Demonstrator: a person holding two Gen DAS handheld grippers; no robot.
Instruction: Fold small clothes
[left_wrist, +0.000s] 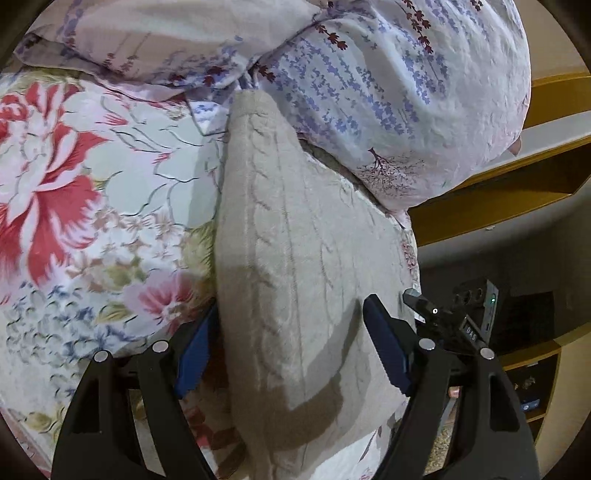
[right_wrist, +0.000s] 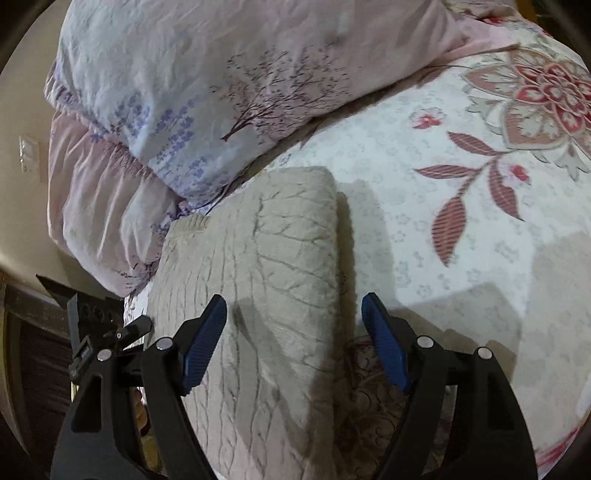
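Note:
A beige cable-knit garment (left_wrist: 295, 258) lies folded in a long strip on the floral bedsheet (left_wrist: 92, 192). It also shows in the right wrist view (right_wrist: 266, 295), its far end squared off. My left gripper (left_wrist: 291, 332) is open, its blue-padded fingers spread on either side of the garment's near part, just above it. My right gripper (right_wrist: 295, 332) is open too, over the garment's right edge, with one finger over the knit and the other over the sheet (right_wrist: 461, 229). Neither holds anything. The right gripper's black body (left_wrist: 443, 317) shows in the left wrist view.
A pillow with lavender print (left_wrist: 388, 92) lies against the garment's far end; it also shows in the right wrist view (right_wrist: 207, 92). The bed edge is at the right of the left view, with wooden shelving (left_wrist: 517, 177) beyond. A wall (right_wrist: 26, 155) lies left.

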